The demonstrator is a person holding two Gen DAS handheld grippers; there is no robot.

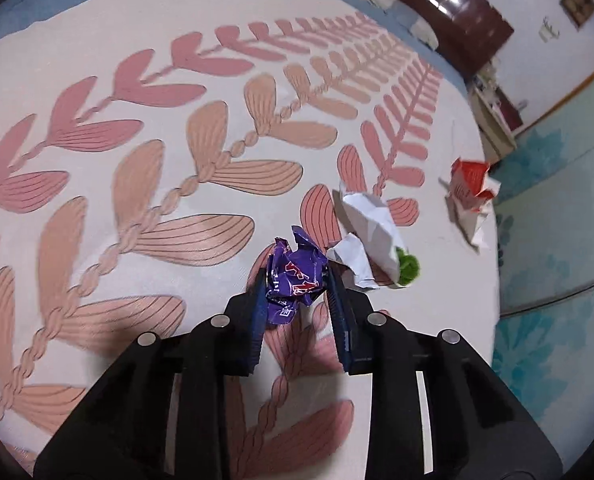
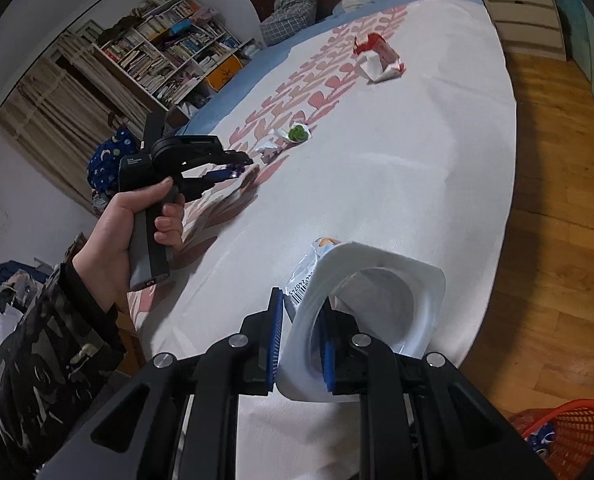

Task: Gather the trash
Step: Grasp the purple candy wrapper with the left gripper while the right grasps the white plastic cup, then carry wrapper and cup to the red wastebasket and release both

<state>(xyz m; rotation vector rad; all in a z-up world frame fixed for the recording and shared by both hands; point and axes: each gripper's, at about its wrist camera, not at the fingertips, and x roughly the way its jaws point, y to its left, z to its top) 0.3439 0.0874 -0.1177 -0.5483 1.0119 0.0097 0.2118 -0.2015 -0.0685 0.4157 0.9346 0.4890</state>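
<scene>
Two grippers are each clamped on a piece of trash above the white bedspread printed with pink and peach leaf garlands (image 1: 145,184). In the left wrist view, the left gripper (image 1: 297,284) pinches a crumpled purple foil wrapper (image 1: 295,276) between its blue ribbed pads (image 1: 343,312); red-and-white lettering shows on the foil but is too creased to read. Just beyond it at about one o'clock lies a crumpled white paper with a green blob at its end (image 1: 371,226), and farther toward two o'clock, near the bed's edge, sits a torn red-and-white paper carton (image 1: 471,194); its print is not legible. In the right wrist view, the right gripper (image 2: 301,344) is closed on the rim of a white plastic cup-shaped tub with a peeled-back foil lid (image 2: 377,300); the lid carries a barcode and digits that look like "240745". At ten o'clock the person's left hand (image 2: 137,224) grips the other tool's handle. A red plastic mesh basket (image 2: 569,428) stands on the wooden floor (image 2: 549,200) at five o'clock.
</scene>
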